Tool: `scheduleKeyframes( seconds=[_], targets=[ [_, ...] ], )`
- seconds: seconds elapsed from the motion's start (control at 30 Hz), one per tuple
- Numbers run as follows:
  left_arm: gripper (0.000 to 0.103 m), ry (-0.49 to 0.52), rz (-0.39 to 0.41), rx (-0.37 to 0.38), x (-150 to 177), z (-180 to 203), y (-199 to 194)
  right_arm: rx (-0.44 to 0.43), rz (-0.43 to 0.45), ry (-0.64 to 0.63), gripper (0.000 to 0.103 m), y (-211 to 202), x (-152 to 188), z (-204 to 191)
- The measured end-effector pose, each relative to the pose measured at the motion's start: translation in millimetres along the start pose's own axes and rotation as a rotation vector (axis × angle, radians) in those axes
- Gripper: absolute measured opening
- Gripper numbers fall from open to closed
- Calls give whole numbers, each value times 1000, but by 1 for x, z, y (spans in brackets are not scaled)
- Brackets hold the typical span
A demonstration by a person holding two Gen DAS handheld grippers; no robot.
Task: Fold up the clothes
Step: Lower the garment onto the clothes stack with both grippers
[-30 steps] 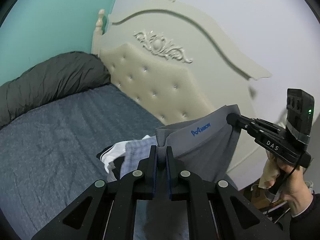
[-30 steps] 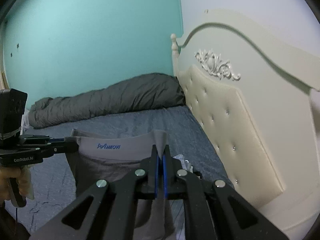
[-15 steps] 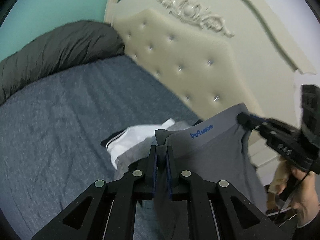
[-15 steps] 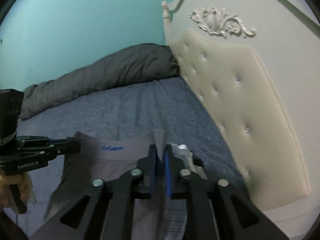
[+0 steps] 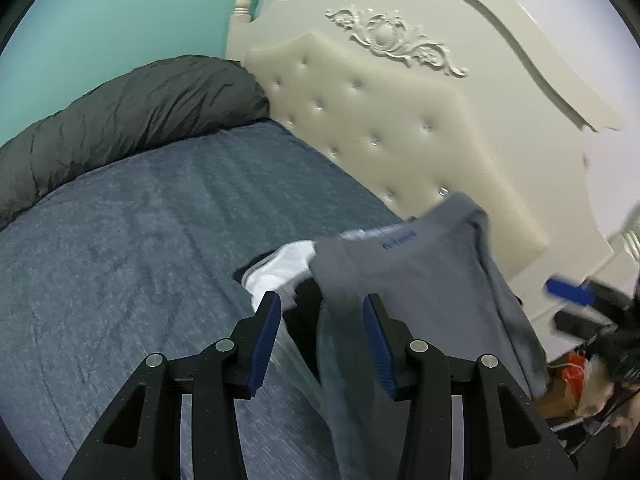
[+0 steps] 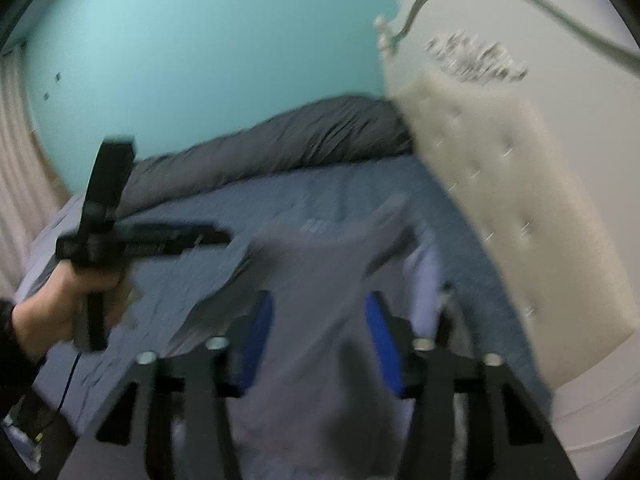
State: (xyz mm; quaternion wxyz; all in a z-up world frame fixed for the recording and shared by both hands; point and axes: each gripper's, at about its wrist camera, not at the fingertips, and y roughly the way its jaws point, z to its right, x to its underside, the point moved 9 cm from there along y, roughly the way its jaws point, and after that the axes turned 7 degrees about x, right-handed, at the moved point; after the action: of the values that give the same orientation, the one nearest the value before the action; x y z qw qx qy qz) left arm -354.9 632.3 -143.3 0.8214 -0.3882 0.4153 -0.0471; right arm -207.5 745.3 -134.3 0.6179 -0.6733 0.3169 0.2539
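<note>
Left tool (image 5: 318,314): fingers now spread wide, holding nothing; half a second earlier they were clamped on the waistband. Right tool (image 6: 316,316): likewise parted and empty. The grey garment (image 5: 420,280) has been released and is dropping toward the bed (image 5: 140,240), partly over a white garment (image 5: 280,268). Judgement: laid out for folding. Right view heavily blurred; the garment's lower part is hidden.
</note>
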Motion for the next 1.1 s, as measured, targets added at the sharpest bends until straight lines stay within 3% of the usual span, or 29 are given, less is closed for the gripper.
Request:
scheduleKeyframes(
  seconds=[0.07, 0.17, 0.27, 0.43, 0.53, 0.67, 0.73, 0.87, 0.97, 1.1],
  targets=[
    [47, -3, -4, 17, 8, 7, -4, 1, -56, -10, 37, 6, 17, -6],
    [47, 9, -13, 28, 20, 17, -10, 77, -124, -12, 29, 16, 37, 2],
    [47, 28, -25, 32, 32, 24, -15, 225, -139, -31, 21, 15, 45, 22],
    [47, 44, -28, 30, 45, 25, -24, 441, -111, 28, 21, -12, 46, 68],
    [47, 40, -28, 34, 51, 24, -29, 446, -85, 94, 21, -26, 47, 84],
    [47, 32, -27, 36, 54, 22, -34, 297, 5, 113, 22, -43, 39, 60],
    [50, 31, -31, 41, 56, 23, -35, 216, -2, 86, 28, -40, 38, 41],
    [51, 36, -46, 54, 65, 28, -33, 226, -54, 66, 33, -19, 38, 36],
    [51, 46, -58, 49, 72, 29, -31, 248, -108, 116, 20, -2, 49, 47],
    [51, 50, -57, 45, 73, 26, -31, 334, -118, 167, 20, -6, 61, 69]
  ],
)
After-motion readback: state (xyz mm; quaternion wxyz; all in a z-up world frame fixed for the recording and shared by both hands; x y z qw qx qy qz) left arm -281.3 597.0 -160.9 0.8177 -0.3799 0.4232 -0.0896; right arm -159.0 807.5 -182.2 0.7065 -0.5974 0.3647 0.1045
